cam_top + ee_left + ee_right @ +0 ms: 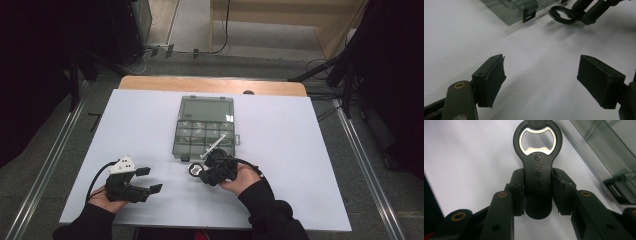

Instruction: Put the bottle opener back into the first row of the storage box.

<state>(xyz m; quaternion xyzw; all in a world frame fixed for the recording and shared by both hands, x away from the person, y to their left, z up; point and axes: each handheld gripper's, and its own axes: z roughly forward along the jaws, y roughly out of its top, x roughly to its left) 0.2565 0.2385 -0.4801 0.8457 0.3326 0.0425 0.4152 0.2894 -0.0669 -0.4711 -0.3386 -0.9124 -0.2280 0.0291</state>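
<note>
A black bottle opener (pixel 537 167) with a metal-lined ring head is clamped by its handle between the two jaws of my right gripper (pixel 202 172), just in front of the box. Its ring end (pixel 194 170) points left in the high view and also appears as a black ring (pixel 560 13) in the left gripper view. My left gripper (pixel 150 180) rests near the table's front left, jaws wide apart and nothing between its pads (pixel 492 78). A clear grey compartment box (pixel 205 127) stands open at the table's middle, its lid laid back.
The white table top (pixel 310 150) has bare room to the left, right and front of the box. The box's black latch (pixel 529 15) faces the front. A white pen-like stick (pixel 214 146) lies across the box's front right corner. Dark stands and cables ring the table.
</note>
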